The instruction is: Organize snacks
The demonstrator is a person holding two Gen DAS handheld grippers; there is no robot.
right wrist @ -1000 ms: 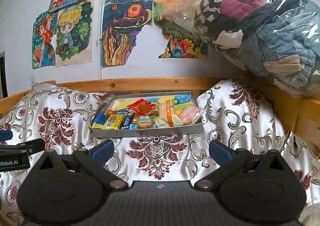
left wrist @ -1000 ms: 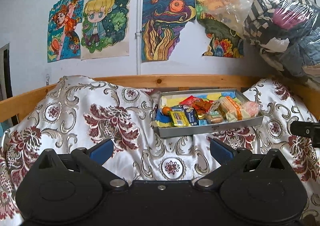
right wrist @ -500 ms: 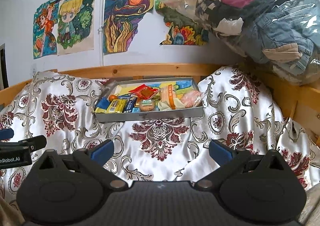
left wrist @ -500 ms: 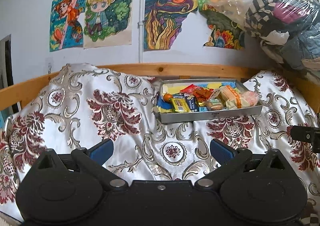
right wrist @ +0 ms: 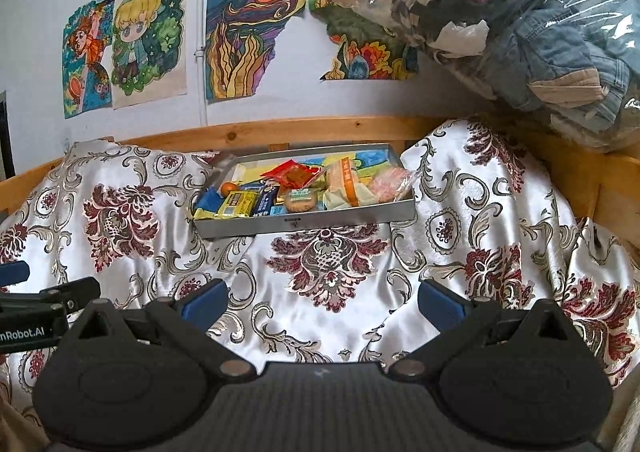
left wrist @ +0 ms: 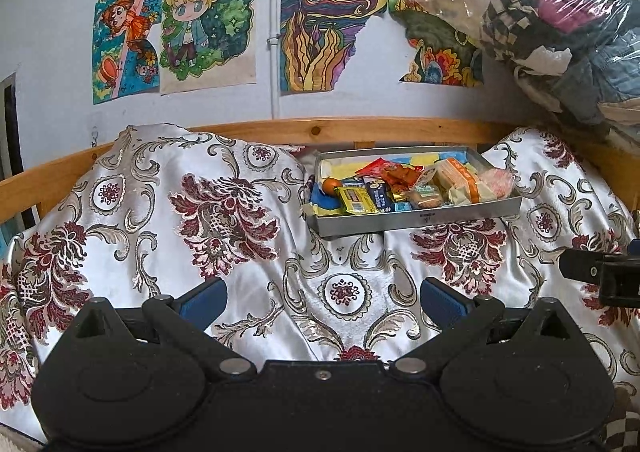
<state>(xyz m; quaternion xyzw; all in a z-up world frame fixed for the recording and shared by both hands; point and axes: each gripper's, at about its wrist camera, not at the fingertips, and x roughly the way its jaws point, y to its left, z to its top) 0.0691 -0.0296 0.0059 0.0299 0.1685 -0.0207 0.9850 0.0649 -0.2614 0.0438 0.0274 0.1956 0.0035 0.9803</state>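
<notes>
Snacks in bright wrappers (left wrist: pixel 408 188) fill a shallow grey metal tray (right wrist: pixel 312 218) that lies on a bed, near its far side, well apart from both tools.

Behind the bed, a pale wall carries several colourful hand-drawn cartoon pictures (left wrist: pixel 208 20), with a thin white pipe (left wrist: pixel 274 32) running down between two of them. A large clear plastic bag stuffed with folded clothes (right wrist: pixel 520 20) is piled at the right and overhangs the wooden bed rail (left wrist: pixel 320 130); the right wrist view shows far more of it than the left one. The silvery-white satin bedspread with dark red floral medallions (right wrist: pixel 328 264) covers the whole bed in loose folds and rises in humps left and right of the tray. Nothing lies on the cloth between the tools and the tray.

Inside the tray, the packets lie jumbled and overlapping: an orange-and-white packet (right wrist: pixel 348 182), a pink translucent pouch (right wrist: pixel 390 184) at the right end, a red foil packet (right wrist: pixel 294 174) in the middle, a yellow bar wrapper (right wrist: pixel 236 204) and a dark blue wrapper (right wrist: pixel 266 200) toward the left, a round biscuit in clear wrap (right wrist: pixel 300 202), and a small orange ball (left wrist: pixel 332 185) at the left end.

The left hand-held gripper (left wrist: pixel 324 298) is spread wide and empty, its blue-padded fingers (left wrist: pixel 204 298) apart above the cloth. The right hand-held gripper (right wrist: pixel 322 298) is likewise released, grasping nothing. Each view catches the edge of the other tool at its side.
</notes>
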